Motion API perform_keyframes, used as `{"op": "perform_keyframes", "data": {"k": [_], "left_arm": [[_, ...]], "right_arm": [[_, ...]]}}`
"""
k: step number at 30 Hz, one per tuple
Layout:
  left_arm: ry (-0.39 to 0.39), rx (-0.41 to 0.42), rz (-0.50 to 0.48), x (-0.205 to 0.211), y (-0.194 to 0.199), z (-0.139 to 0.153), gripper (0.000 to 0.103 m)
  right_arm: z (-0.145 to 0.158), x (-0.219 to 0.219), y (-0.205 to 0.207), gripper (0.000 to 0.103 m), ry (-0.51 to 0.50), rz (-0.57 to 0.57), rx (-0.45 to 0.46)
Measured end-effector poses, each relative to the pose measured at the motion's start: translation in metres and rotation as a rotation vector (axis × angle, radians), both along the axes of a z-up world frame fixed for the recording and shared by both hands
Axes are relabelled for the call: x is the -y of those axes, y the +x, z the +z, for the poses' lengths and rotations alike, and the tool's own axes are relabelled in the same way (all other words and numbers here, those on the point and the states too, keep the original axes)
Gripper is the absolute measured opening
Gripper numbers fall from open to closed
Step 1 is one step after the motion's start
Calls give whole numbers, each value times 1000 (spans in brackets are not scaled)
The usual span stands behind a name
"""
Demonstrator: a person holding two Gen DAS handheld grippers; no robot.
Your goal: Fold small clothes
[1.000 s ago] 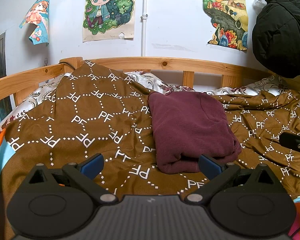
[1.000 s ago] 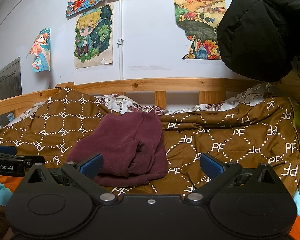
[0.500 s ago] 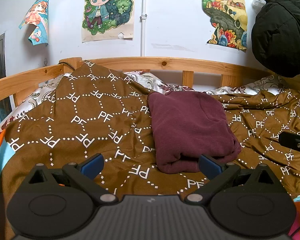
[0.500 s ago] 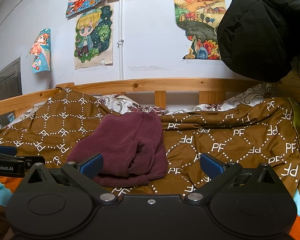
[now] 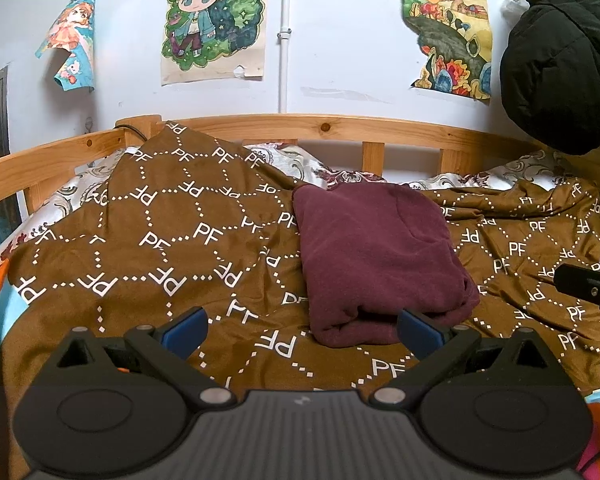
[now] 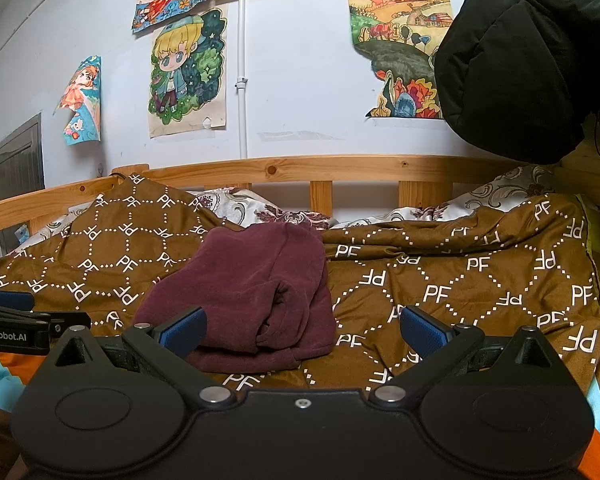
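Your left gripper (image 5: 300, 330) has its blue-padded fingers (image 5: 184, 330) spread wide with nothing between them, hovering low over the brown blanket (image 5: 160, 240); your right gripper (image 6: 300, 330) is just as wide apart and equally empty. Just ahead of both lies the maroon garment (image 5: 376, 256), folded into a thick bundle on the blanket, its near rolled edge just beyond your left gripper's right fingertip and, in the right wrist view, behind your right gripper's left fingertip (whether either pad touches the cloth cannot be told). Beyond the garment a patterned white sheet (image 5: 300, 166) shows at the blanket's far edge, then the wooden bed rail (image 5: 340, 128). Cartoon posters (image 5: 214, 24) hang on the wall above, and a black puffy jacket (image 5: 560, 60) hangs at the upper right.
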State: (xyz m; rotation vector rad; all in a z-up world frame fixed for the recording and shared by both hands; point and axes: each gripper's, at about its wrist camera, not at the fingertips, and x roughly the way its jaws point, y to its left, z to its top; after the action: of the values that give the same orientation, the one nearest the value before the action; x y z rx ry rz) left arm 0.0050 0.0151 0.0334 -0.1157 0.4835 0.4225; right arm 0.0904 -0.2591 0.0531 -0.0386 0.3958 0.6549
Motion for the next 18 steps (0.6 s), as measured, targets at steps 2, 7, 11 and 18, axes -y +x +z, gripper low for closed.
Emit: {"op": "perform_keyframes", "data": {"k": [2, 7, 11, 18], "left_arm": [[7, 0, 1, 0, 1, 0, 103], [14, -21, 12, -2, 3, 1, 103], [15, -43, 7, -3, 4, 0, 103], [24, -42, 2, -3, 3, 1, 103]], "right_arm": [[0, 0, 0, 102, 0, 0, 0], [0, 0, 0, 102, 0, -1, 0], [0, -1, 0, 102, -2, 1, -2], [-4, -1, -1, 102, -7, 5, -1]]}}
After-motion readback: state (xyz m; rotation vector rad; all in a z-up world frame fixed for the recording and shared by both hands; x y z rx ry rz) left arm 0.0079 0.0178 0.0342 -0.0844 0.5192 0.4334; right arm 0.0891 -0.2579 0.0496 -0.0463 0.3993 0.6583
